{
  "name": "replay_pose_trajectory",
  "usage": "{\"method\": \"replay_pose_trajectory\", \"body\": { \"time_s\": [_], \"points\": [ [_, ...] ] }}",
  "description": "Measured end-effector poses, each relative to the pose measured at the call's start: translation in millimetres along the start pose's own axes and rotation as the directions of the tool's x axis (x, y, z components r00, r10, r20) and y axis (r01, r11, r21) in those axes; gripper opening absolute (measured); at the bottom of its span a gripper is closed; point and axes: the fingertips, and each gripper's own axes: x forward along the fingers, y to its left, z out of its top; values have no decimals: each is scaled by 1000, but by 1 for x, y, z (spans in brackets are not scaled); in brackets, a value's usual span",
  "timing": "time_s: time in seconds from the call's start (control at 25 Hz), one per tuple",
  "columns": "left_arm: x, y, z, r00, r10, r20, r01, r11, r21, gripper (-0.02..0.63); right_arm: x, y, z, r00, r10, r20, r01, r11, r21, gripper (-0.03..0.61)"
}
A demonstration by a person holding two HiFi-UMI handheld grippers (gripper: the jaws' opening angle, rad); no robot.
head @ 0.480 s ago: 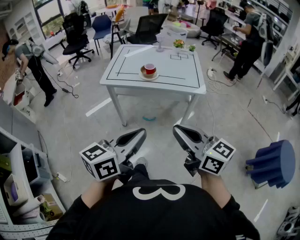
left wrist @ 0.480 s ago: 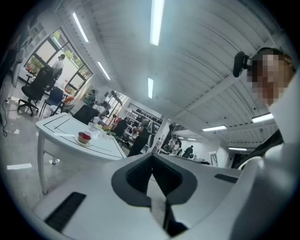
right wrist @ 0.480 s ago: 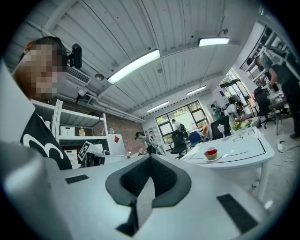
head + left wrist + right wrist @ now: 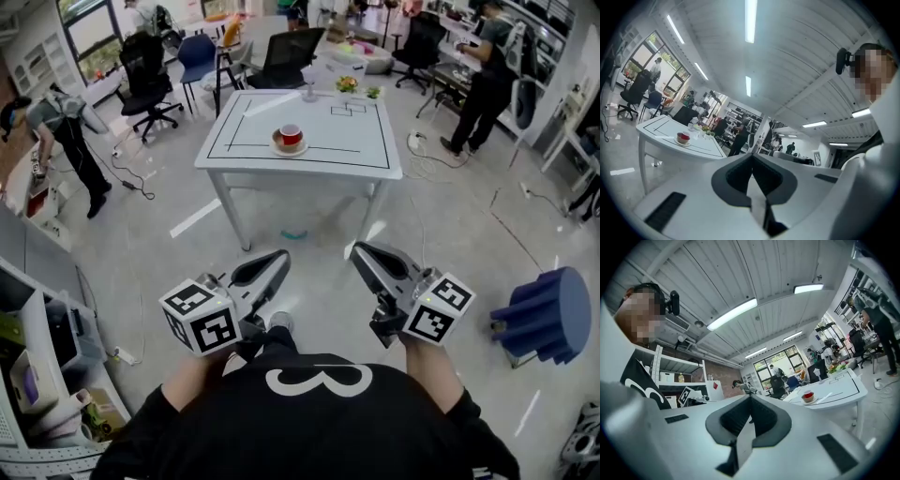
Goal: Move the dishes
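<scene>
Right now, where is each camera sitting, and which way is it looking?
Head view: on the person's head, looking steeply down and forward at the floor and the table; shows the black shirt, the left gripper and the right gripper.
Left gripper view: rides on the left gripper, tilted up at the ceiling lights, table at left; shows its shut jaws.
Right gripper view: rides on the right gripper, also tilted up, table at right; shows its shut jaws and the shirt.
Shared: all three see the red cup on the table.

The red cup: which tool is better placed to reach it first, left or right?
Left, but only slightly: the red cup sits more in line with the left tool than the right tool. Both are shut, far from the table.
</scene>
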Motion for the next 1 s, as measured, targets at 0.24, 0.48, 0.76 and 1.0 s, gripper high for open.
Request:
{"method": "replay_pose_trajectory", "body": {
  "time_s": [0.24,0.48,0.76,1.0],
  "points": [
    [0,-14,-4,1000,0,-3,0,1000,5,2,-24,3,1,999,-48,8,49,998,-51,22],
    [-1,-23,-8,1000,4,-10,-4,1000,0,2,-34,5,-3,999,-49,5,50,998,-48,115],
    [-5,-11,-6,999,33,-4,-33,999,-7,2,-27,-4,-3,998,-55,-8,55,998,-42,193],
    [3,15,-8,999,43,-17,-43,999,-32,2,-7,-31,-11,996,-86,-40,84,996,-33,225]
  ]
}}
